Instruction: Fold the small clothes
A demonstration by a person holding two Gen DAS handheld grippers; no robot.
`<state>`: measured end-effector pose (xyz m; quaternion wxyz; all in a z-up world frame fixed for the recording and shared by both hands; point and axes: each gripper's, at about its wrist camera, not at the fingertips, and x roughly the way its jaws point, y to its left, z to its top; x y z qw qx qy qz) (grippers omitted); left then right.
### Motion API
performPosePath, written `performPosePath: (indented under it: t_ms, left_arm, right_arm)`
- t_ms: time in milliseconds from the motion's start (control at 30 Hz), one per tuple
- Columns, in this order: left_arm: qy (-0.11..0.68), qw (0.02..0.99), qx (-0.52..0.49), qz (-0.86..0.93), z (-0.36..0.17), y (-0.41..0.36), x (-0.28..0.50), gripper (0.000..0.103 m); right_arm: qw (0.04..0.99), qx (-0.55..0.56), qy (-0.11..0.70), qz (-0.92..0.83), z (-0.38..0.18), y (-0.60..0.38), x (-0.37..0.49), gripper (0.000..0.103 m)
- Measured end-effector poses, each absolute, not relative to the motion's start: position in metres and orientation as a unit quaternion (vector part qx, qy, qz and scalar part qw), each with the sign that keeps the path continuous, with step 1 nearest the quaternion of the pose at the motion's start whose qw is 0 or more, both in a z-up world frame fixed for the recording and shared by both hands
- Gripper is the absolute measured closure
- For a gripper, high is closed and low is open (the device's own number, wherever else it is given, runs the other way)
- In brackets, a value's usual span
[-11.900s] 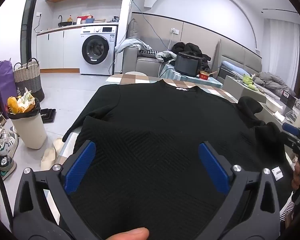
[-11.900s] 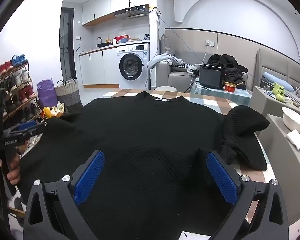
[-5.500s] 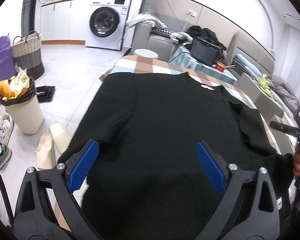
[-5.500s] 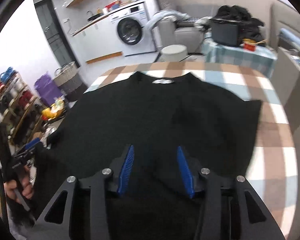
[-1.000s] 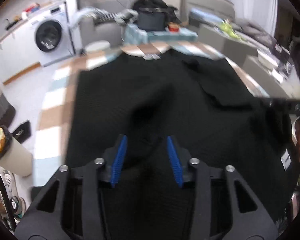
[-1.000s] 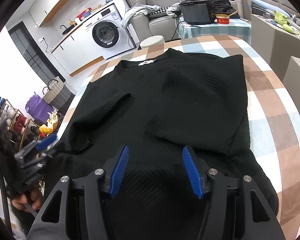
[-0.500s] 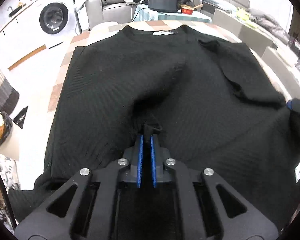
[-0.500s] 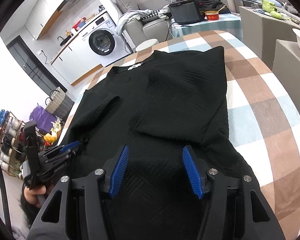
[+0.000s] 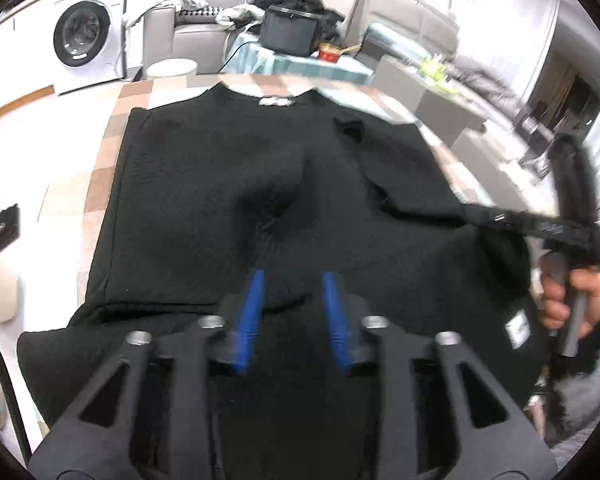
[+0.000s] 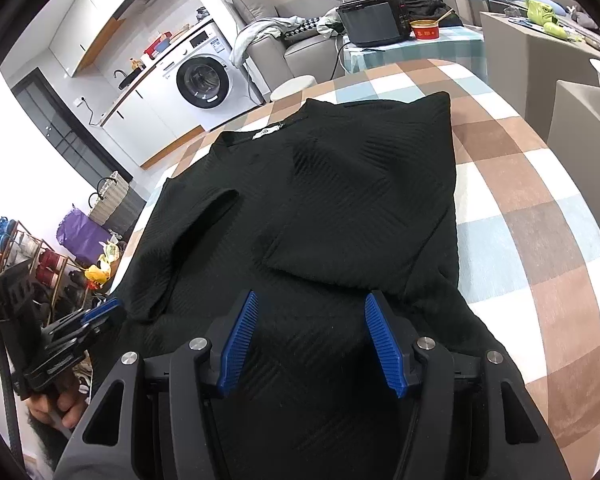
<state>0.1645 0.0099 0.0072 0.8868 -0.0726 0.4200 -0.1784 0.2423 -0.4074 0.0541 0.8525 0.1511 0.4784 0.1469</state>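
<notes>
A black knit sweater (image 9: pixel 228 184) lies flat on the checked table, collar at the far end, both sleeves folded in over the body; it also fills the right wrist view (image 10: pixel 340 208). My left gripper (image 9: pixel 294 280) is open a little, its blue fingers (image 9: pixel 252 316) on either side of a raised fold of the sweater near the hem. My right gripper (image 10: pixel 308 308) is open and empty just above the hem. The right gripper also shows in the left wrist view (image 9: pixel 540 226), and the left one in the right wrist view (image 10: pixel 96 312).
The checked tablecloth (image 10: pixel 520 208) shows bare to the right of the sweater. A white stool (image 10: pixel 296 84), a washing machine (image 10: pixel 200 80), a sofa with clothes and a side table with a black appliance (image 10: pixel 372 16) stand beyond. A shoe rack (image 10: pixel 16 256) is at left.
My left gripper was shut on a pinch of the sweater half a second ago and has now opened. The right gripper stays open above the hem and has shifted slightly.
</notes>
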Motion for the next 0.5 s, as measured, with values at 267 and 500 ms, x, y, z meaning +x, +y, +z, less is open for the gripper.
performPosePath:
  t_ms: [267,500]
  left_arm:
    - [0.424,0.891,-0.03,-0.162,0.005,-0.005,0.184,0.042]
    - [0.457,0.876,0.063,-0.141,-0.034,-0.03,0.189,0.087]
  right_arm:
    - [0.851,0.144,0.484,0.147,0.058,-0.396,0.245,0.046]
    - [0.848,0.137,0.489,0.152,0.054,-0.392,0.245,0.046]
